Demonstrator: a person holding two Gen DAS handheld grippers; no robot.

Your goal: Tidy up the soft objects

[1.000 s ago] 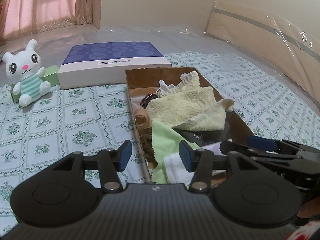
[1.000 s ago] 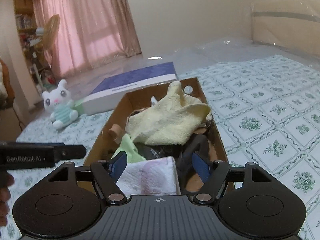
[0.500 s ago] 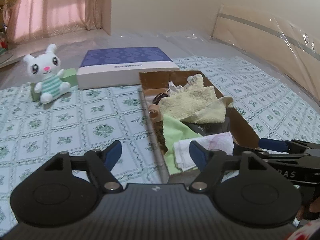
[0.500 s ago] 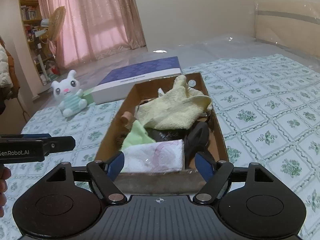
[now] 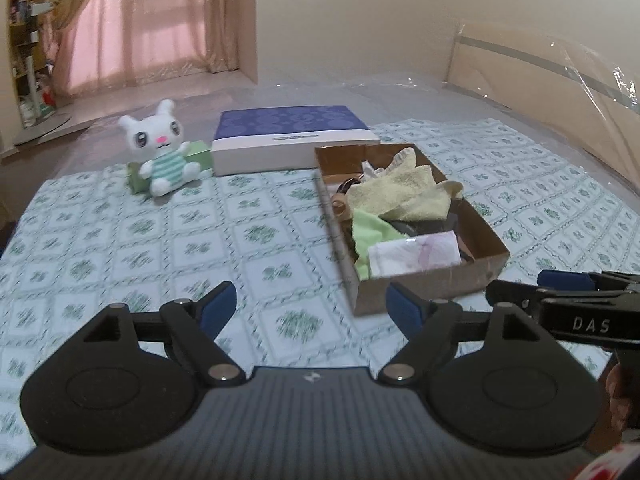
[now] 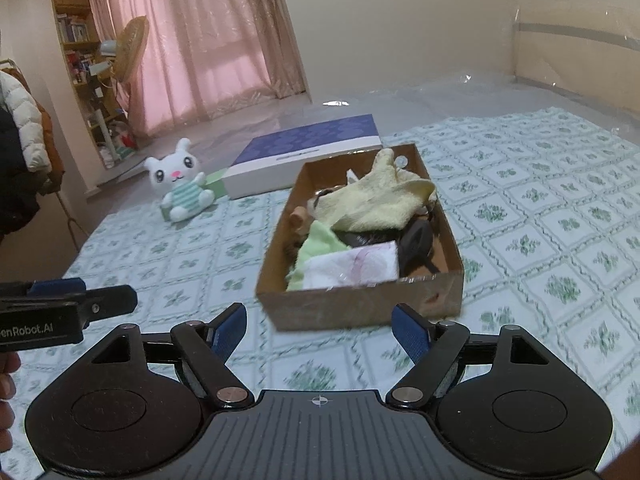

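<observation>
A brown cardboard box lies on the patterned bed sheet. It holds a yellow towel, a green cloth, a white packet of tissue and dark items. A white plush bunny sits at the far left, outside the box. My left gripper is open and empty, short of the box's near left corner. My right gripper is open and empty, just short of the box's near wall.
A flat purple-and-white box lies behind the cardboard box. A small green box stands behind the bunny. A plastic-wrapped headboard borders the bed at right. Pink curtains, a fan and shelves stand beyond the bed.
Both grippers have pulled back from over the box and risen; the box now lies ahead of them. Both sets of jaws have opened wider.
</observation>
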